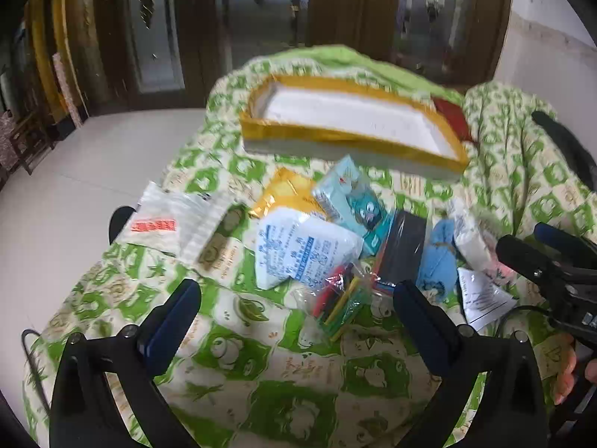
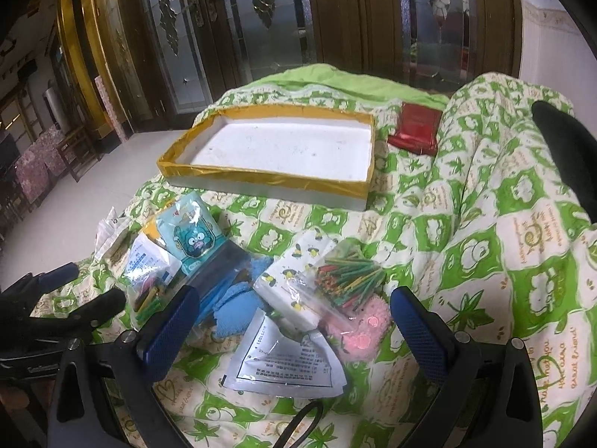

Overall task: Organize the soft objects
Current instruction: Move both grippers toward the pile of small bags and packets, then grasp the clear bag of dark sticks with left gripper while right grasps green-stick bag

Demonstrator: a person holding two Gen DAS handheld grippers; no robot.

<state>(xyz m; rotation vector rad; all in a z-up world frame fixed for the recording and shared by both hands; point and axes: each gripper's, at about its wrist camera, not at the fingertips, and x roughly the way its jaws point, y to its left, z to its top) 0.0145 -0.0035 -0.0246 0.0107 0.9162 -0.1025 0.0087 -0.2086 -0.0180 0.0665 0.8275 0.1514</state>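
Note:
A pile of soft packets lies on the green-and-cream quilt (image 1: 242, 366). Beyond my open left gripper (image 1: 298, 321) are a white packet with blue print (image 1: 298, 250), a bag of coloured sticks (image 1: 339, 298), a teal cartoon packet (image 1: 354, 201) and a blue cloth (image 1: 438, 261). My right gripper (image 2: 296, 332) is open over a white printed sachet (image 2: 287, 362), with a tissue pack (image 2: 294, 283), a second bag of sticks (image 2: 347, 276) and a pink fluffy item (image 2: 362, 336) just ahead. Neither gripper holds anything. Behind the pile sits a white tray with a yellow rim (image 2: 261, 179), with nothing in it.
A red box (image 2: 414, 128) lies right of the tray. A white striped bag with a red label (image 1: 168, 220) overhangs the quilt's left edge. A black chair back (image 2: 567, 149) rises at the right. A hand (image 1: 567, 373) holds the right gripper's handle. Dark wooden doors stand behind.

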